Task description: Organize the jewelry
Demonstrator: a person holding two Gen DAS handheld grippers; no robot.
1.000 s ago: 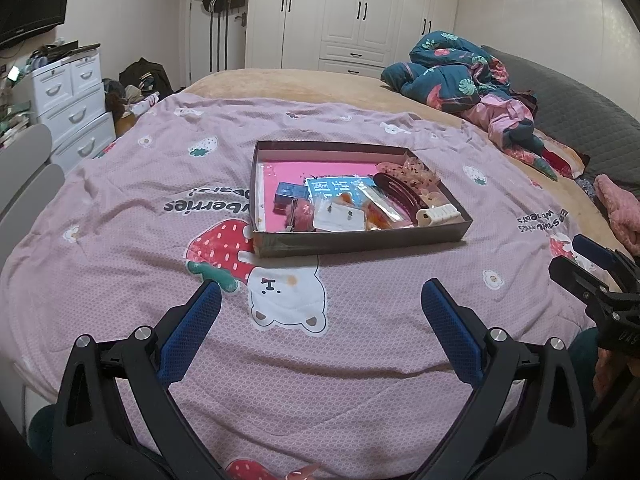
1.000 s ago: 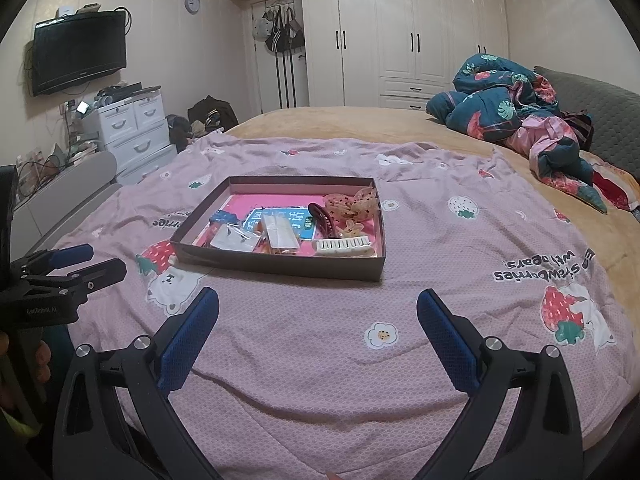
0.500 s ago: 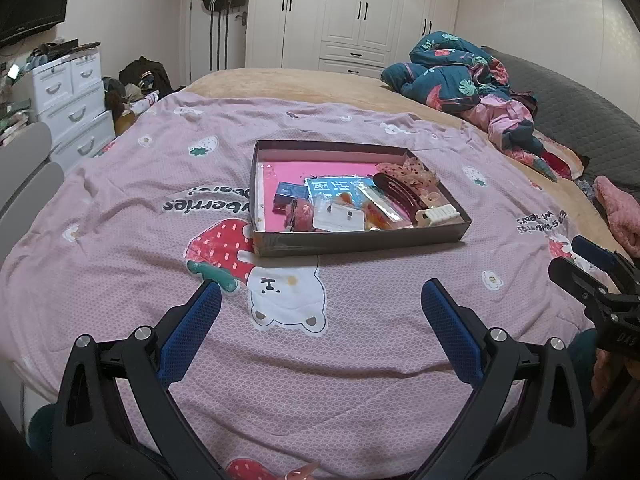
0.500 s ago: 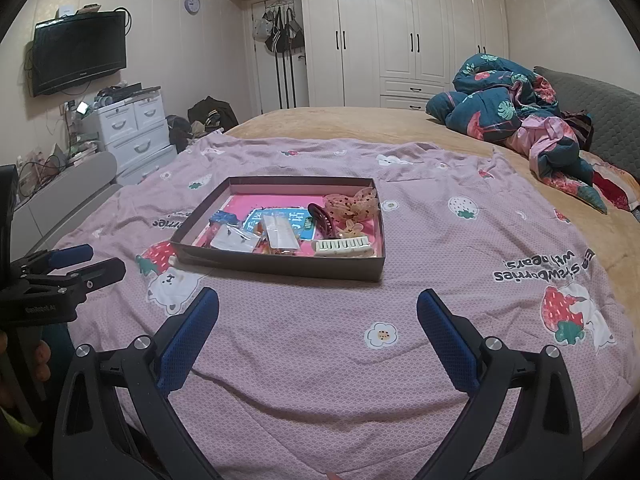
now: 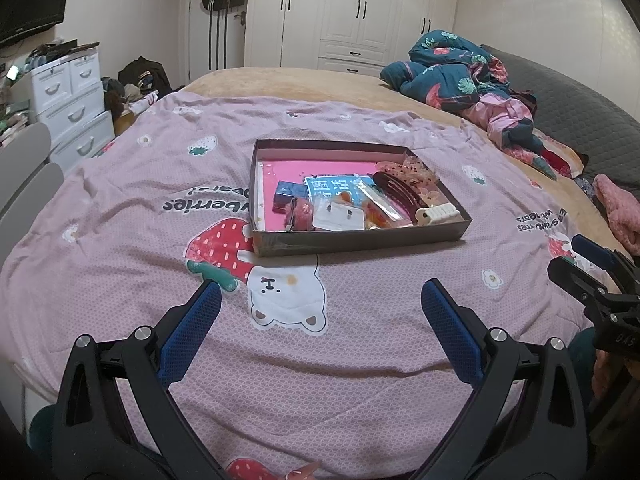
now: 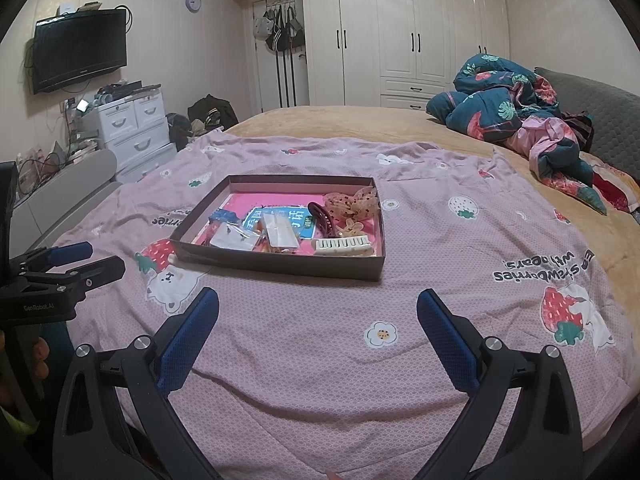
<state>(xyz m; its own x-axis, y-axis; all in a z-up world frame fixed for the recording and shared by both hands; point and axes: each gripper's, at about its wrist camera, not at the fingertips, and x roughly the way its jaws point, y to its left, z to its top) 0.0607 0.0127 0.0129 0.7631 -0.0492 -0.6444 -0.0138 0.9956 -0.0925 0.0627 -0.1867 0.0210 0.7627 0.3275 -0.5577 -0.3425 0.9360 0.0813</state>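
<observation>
The shallow brown cardboard box [image 5: 360, 236] of jumbled hair clips and jewelry sits on the pink strawberry bedspread [image 5: 360, 340]. The left tool [image 5: 320, 312] and right tool [image 6: 318, 312] hover near it, wide apart and empty, likely ready to pick.

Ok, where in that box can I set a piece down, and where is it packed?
In the box, bare pink lining runs along the far wall and far-left corner. The near half is crowded: white clip, dark barrette, earring card. Open bedspread lies before both open grippers.

Shallow brown box [image 5: 360, 240] holds jumbled hair accessories [image 6: 340, 246].
</observation>
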